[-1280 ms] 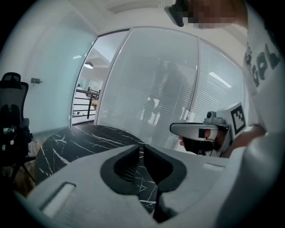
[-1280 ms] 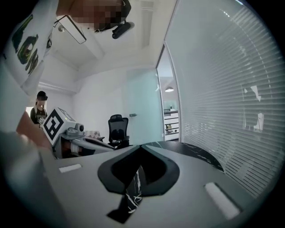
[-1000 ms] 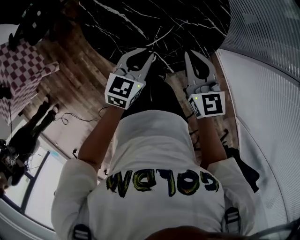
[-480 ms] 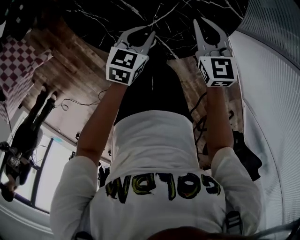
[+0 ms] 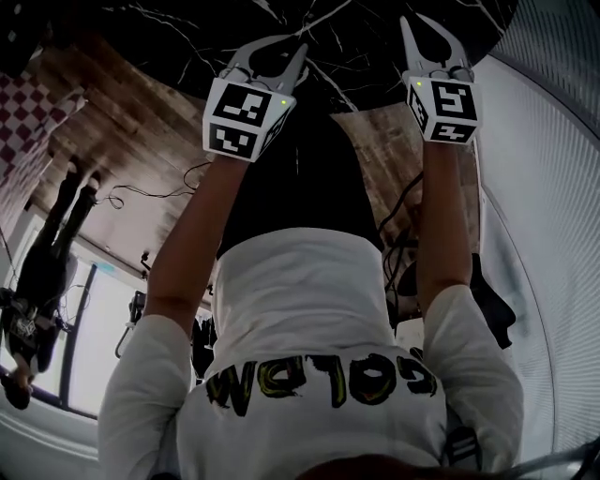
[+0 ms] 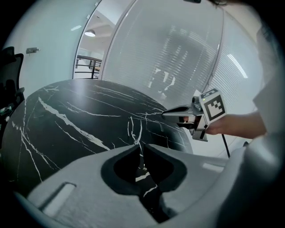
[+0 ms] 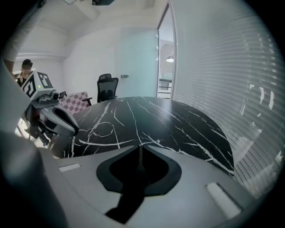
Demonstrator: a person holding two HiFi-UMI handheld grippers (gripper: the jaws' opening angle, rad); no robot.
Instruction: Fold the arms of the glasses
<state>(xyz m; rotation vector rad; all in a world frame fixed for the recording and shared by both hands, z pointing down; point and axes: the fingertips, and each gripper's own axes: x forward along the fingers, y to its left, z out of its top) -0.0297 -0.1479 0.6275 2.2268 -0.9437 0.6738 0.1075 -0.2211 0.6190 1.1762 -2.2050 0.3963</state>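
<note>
No glasses show in any view. A round black marble table (image 5: pixel 187 28) (image 6: pixel 67 129) (image 7: pixel 178 124) lies ahead with nothing on its visible surface. My left gripper (image 5: pixel 302 49) (image 6: pixel 139 145) hangs over the table's near edge, its jaws a narrow slit apart and empty. To its right my right gripper (image 5: pixel 405 21) (image 7: pixel 140 147) is at the same edge. Its jaws have just been opening to a thin gap, with nothing between them. Each gripper shows in the other's view: the right gripper (image 6: pixel 164 114), the left gripper (image 7: pixel 75 130).
A curved glass wall with blinds (image 5: pixel 548 187) (image 7: pixel 222 89) runs close along the table's right side. Behind the table stand a black office chair (image 7: pixel 107 89) and a checkered seat (image 7: pixel 76 99). Cables (image 5: pixel 150 197) lie on the wooden floor. A person (image 5: pixel 42 272) stands at left.
Both grippers have moved toward the top of the head view, from beside my body out over the table's near edge. The right one travelled further.
</note>
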